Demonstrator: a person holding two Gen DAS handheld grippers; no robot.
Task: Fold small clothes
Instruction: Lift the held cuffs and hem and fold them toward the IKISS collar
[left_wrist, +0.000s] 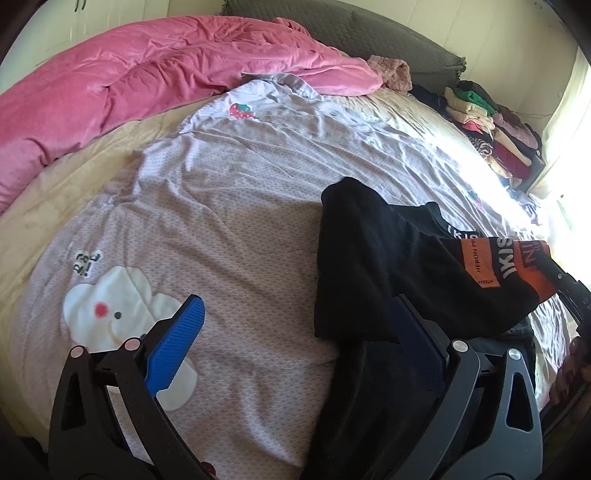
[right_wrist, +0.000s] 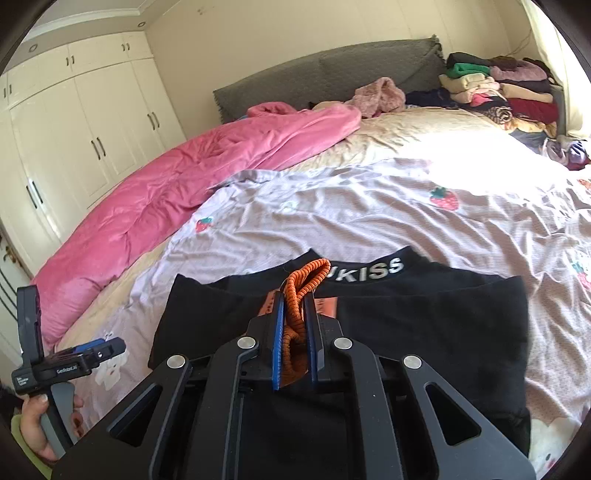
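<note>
A black garment (right_wrist: 406, 314) with white lettering on its band and orange patches lies on the lilac strawberry-print bedspread (right_wrist: 369, 221). My right gripper (right_wrist: 293, 299) is shut on its orange ribbed cuff (right_wrist: 308, 273), which bunches up between the blue pads. In the left wrist view the same black garment (left_wrist: 369, 258) hangs lifted at the right, its orange cuff (left_wrist: 517, 266) drawn toward the right gripper (left_wrist: 561, 280) at the frame edge. My left gripper (left_wrist: 297, 301) stands open low over the bedspread. Its right finger (left_wrist: 417, 343) lies against the garment's edge, and nothing is between the pads.
A pink duvet (right_wrist: 166, 192) is heaped along the left side of the bed. Stacked folded clothes (right_wrist: 498, 92) sit at the far right by the grey headboard (right_wrist: 314, 74). White wardrobe doors (right_wrist: 74, 129) stand at the left. A hand (right_wrist: 40, 424) holds the left gripper's handle.
</note>
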